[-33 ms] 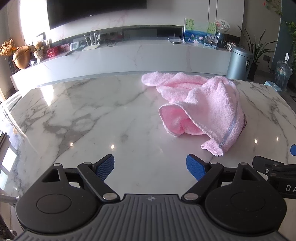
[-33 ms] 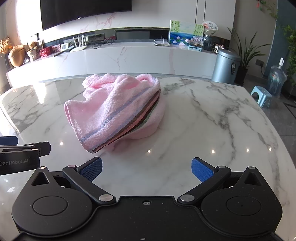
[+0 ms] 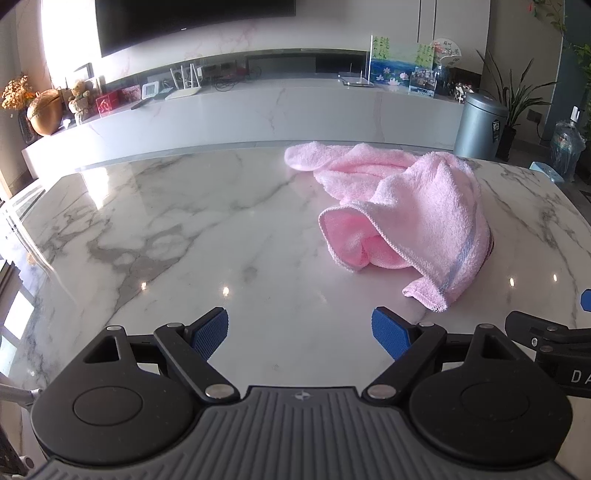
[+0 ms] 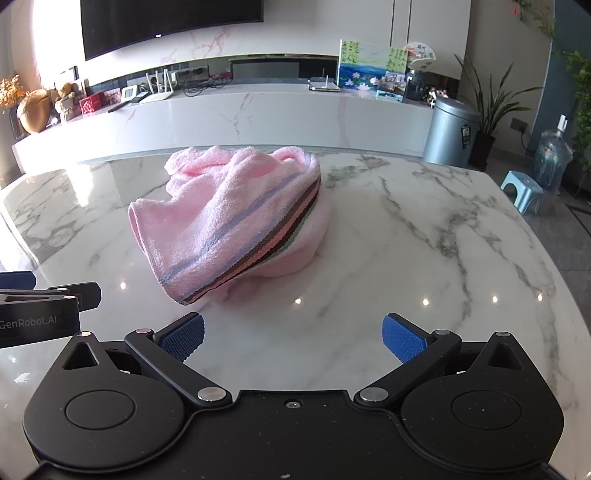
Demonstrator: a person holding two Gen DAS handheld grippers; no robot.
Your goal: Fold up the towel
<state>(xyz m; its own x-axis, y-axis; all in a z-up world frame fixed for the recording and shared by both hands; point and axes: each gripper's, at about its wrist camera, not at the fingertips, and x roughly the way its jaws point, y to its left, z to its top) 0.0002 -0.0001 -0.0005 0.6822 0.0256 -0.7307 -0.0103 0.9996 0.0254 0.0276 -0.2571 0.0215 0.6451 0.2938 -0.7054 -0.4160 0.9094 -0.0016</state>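
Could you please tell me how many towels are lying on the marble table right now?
1: a crumpled pink towel on the marble table, ahead of both open grippers. Nothing shows beneath it, though its folds could hide something.

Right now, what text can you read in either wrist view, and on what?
"GenRobot.AI": side of the left gripper, seen in the right wrist view, first letter cut off.
"DA": on the right gripper, at the left wrist view's edge, cut off.
Bin label, TV logo, shelf cards: too small to read.
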